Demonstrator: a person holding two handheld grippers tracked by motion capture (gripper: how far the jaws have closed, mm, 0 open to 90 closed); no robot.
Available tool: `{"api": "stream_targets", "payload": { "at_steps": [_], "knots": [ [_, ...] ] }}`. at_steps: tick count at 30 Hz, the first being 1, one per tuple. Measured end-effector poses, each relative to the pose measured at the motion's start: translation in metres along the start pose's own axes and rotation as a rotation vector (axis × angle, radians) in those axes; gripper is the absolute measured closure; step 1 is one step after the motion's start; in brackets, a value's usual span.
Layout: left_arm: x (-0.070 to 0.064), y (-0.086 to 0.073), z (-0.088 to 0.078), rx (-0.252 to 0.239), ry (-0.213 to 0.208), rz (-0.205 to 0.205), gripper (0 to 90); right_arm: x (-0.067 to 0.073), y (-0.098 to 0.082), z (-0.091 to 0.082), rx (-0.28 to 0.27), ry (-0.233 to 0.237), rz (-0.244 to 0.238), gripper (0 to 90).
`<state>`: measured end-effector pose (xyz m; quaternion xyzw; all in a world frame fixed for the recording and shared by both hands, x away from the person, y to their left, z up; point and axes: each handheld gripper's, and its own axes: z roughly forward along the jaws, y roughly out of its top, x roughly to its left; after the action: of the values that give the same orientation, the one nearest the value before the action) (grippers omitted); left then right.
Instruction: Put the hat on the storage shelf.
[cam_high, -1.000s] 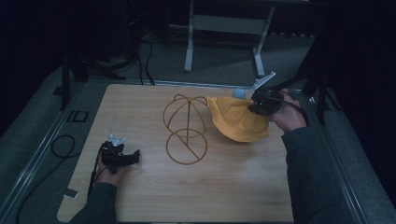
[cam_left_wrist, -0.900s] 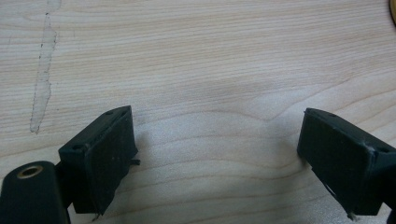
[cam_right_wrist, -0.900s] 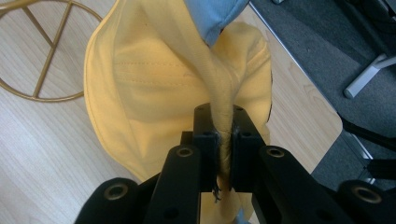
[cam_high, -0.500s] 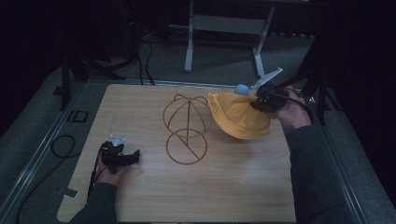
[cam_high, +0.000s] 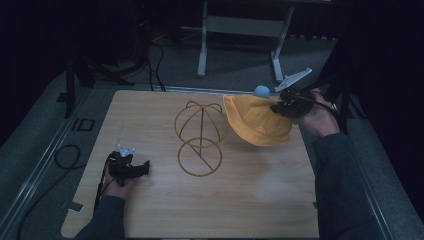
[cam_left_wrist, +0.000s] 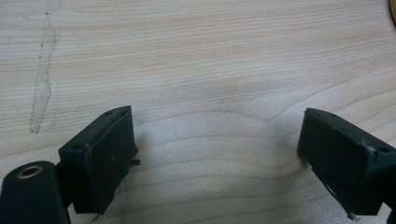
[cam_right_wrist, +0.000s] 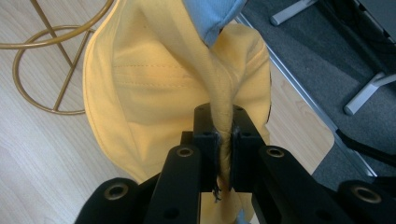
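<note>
Yellow hat (cam_high: 257, 125) beside gold stand (cam_high: 200, 139)

Mid-table blocked by wire stand (cam_high: 199, 137): dome on a ring base. Just right of its dome, yellow hat (cam_high: 256, 122) hanging off the table from pinching right gripper (cam_high: 280, 107), narrow gap between. Bare wood in front of the stand and along the near edge. Left gripper (cam_high: 142, 168) near left edge, jaws wide apart over bare table (cam_left_wrist: 210, 70).

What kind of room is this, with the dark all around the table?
Probably a lab or studio for recording hand tasks. A person works at a lit wooden table holding a cabled gripper in each hand, the right gripper pinching a yellow hat, with a metal stand frame on grey carpet behind.
</note>
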<state>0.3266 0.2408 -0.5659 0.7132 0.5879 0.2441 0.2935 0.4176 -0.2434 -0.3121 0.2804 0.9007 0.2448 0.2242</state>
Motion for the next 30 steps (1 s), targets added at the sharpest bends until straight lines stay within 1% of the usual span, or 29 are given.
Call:
{"api": "stream_targets", "payload": {
  "at_steps": [7,9,10,16,20,30],
  "knots": [
    [0.0,0.0,0.0,0.0,0.0,0.0,11.4,0.001,0.003,-0.01,-0.027,0.006,-0.007,84.2],
    [0.0,0.0,0.0,0.0,0.0,0.0,11.5,0.001,0.005,-0.014,-0.047,0.02,-0.008,84.1],
    [0.0,0.0,0.0,0.0,0.0,0.0,11.4,0.002,0.007,-0.017,-0.066,0.03,-0.01,84.2],
    [0.0,0.0,0.0,0.001,0.0,0.001,11.5,0.006,0.012,-0.022,-0.076,0.032,-0.029,84.2],
    [0.0,0.0,0.0,0.001,0.0,0.001,11.5,0.01,0.018,-0.026,-0.089,0.038,-0.043,84.2],
    [0.0,0.0,0.0,0.004,-0.001,0.002,11.5,0.015,0.029,-0.031,-0.116,0.055,-0.058,84.2]
  ]
}}
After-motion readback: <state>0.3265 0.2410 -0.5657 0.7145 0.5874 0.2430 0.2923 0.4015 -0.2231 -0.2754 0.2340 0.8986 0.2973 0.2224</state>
